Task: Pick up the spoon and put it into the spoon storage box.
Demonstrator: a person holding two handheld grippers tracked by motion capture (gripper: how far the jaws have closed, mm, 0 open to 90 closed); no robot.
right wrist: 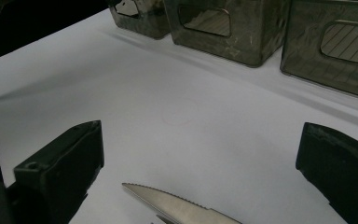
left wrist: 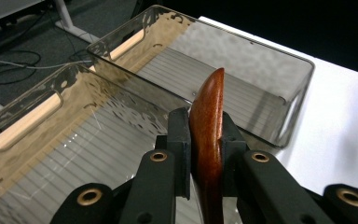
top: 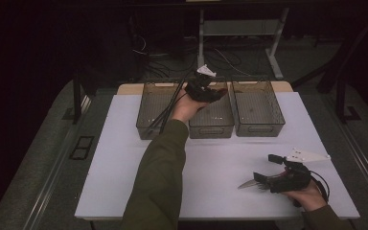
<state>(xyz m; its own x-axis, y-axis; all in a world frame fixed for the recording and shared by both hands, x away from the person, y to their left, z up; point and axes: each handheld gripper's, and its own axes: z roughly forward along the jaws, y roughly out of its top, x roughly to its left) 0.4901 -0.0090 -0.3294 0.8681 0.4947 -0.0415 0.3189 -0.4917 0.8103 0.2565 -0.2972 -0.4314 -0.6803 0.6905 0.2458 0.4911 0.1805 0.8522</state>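
A person is leaning over a white table (top: 139,163), reaching the left gripper (top: 206,90) out above the middle bin (top: 212,125) of three smoky bins standing side by side; the left bin (top: 148,125) and right bin (top: 263,125) are flanking it. The right gripper (top: 259,181) is resting low near the front edge, jaws spread, with a knife blade (top: 248,183) lying just at its tips.

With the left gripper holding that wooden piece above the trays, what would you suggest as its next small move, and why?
Probably lower it a little and open the jaws. The left gripper is shut on the wooden handle, which hangs over the middle tray, so it likely belongs there. The right gripper waits open by the serrated knife.
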